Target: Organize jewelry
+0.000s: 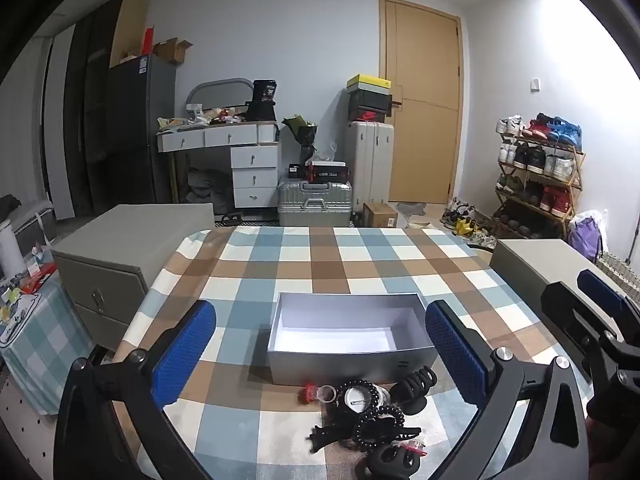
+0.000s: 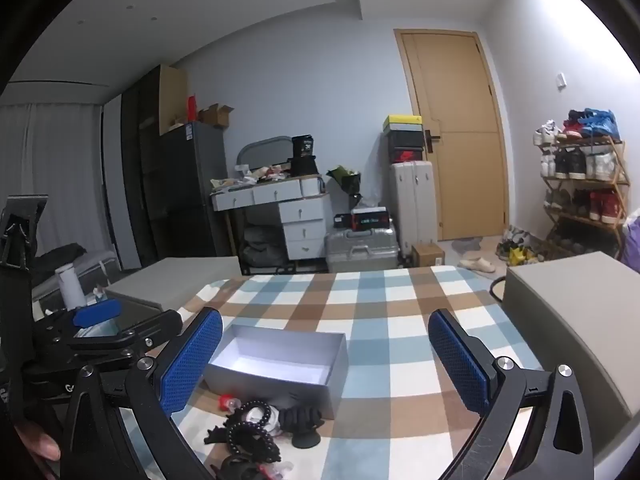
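Nearest, the left gripper [image 1: 320, 348] and right gripper [image 2: 326, 364]: blue pads spread wide apart on both, nothing between them, both above the checked tablecloth [image 1: 360, 264]. Under the left gripper, at the near table edge, a heap of black hair clips and bead bands [image 1: 372, 412], one small red piece among them. Just behind the heap, touching it, an open grey box [image 1: 348, 336], white inside, empty. Beyond the table: suitcases [image 1: 316, 200], wooden door [image 1: 424, 100].
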The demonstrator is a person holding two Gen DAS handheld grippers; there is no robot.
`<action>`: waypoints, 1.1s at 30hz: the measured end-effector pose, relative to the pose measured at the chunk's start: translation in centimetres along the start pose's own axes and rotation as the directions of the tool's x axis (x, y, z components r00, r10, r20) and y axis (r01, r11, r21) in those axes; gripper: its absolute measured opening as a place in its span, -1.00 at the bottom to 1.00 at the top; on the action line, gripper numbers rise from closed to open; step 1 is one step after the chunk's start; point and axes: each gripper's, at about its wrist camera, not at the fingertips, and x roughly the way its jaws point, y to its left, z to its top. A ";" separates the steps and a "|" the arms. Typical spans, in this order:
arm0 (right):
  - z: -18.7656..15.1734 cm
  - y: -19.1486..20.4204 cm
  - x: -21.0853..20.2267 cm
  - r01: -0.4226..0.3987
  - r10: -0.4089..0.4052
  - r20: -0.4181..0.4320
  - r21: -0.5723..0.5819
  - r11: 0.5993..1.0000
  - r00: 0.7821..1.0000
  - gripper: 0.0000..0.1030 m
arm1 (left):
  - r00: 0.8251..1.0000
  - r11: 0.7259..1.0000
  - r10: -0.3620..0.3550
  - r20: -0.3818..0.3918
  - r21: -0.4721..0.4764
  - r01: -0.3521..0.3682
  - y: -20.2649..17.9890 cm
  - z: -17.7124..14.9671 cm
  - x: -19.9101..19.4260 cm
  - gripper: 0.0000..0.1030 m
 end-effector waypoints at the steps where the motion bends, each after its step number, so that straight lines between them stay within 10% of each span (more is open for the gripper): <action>1: 0.0 0.1 0.1 0.004 -0.004 0.000 -0.005 1.000 1.000 1.00 | 1.000 1.000 0.001 -0.001 0.004 -0.001 -0.1 0.0 0.1 0.98; 33: -0.2 0.0 -0.6 0.022 -0.022 0.012 -0.021 1.000 1.000 1.00 | 1.000 0.999 -0.005 -0.029 -0.052 0.003 1.2 -0.5 -0.3 0.98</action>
